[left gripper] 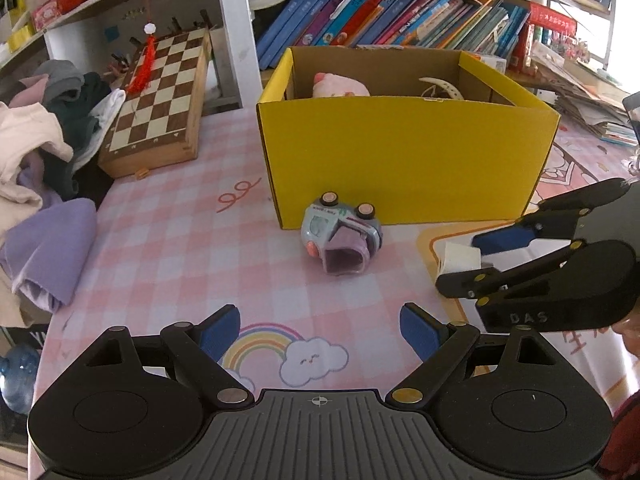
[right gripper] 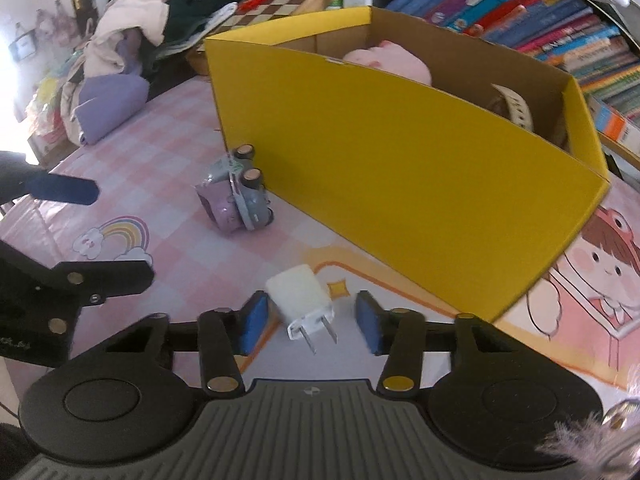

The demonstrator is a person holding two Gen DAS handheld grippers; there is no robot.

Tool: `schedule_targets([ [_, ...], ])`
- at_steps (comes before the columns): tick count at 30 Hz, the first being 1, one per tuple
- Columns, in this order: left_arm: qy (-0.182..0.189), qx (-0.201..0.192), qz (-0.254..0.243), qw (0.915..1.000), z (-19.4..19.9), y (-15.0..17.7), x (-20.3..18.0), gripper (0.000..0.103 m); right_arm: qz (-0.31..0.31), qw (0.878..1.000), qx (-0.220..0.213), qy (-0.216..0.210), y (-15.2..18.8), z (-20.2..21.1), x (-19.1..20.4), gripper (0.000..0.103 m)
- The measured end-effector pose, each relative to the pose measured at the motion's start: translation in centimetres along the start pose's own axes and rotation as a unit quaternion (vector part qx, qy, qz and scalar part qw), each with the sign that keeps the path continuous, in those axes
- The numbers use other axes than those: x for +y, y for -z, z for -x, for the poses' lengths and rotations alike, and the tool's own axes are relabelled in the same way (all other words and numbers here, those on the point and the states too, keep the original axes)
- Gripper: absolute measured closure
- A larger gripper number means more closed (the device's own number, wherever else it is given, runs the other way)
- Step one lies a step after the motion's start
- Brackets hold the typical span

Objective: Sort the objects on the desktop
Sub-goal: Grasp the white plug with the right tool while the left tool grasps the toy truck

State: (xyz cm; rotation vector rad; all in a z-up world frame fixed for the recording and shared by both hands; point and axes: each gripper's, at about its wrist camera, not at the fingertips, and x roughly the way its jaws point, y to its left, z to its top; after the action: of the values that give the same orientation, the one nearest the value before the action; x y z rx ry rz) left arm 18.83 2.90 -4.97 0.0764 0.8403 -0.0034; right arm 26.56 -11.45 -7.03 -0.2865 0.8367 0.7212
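Yellow cardboard box (left gripper: 408, 156) stands ahead of the left tool (left gripper: 320, 332), whose blue pads are spread wide with nothing between them. A toy car (left gripper: 340, 232) lies overturned on the desk (left gripper: 180, 248), between tool and box.

From the right wrist, the right tool (right gripper: 310, 322) is open around a white charger (right gripper: 302, 300), pads not touching it; the box sits just beyond.

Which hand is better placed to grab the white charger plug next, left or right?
Right. The right tongs are open with the white charger plug lying between the blue pads on the mat. The left tongs are open over bare mat, nearer the tipped toy car.
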Motion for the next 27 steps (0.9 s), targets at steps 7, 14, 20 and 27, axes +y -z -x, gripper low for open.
schedule_targets([
  [7,0.013,-0.003,-0.001,0.9999,-1.6,-1.4,-0.2,0.014,-0.006,1.0,0.001,0.001,0.1,0.4,-0.8,0.074],
  [14,0.021,-0.007,0.001,0.9998,-4.0,-2.8,-0.4,0.014,-0.003,1.0,-0.003,0.011,0.6,1.5,-1.4,0.074],
  [20,0.023,-0.013,0.001,0.9997,-5.8,-3.8,-0.7,0.015,0.003,1.0,-0.007,0.021,1.0,2.4,-1.8,0.074],
  [27,0.025,-0.008,0.006,0.9996,-7.1,-4.3,-0.5,0.025,-0.005,1.0,-0.005,0.031,1.4,3.0,-2.3,0.074],
])
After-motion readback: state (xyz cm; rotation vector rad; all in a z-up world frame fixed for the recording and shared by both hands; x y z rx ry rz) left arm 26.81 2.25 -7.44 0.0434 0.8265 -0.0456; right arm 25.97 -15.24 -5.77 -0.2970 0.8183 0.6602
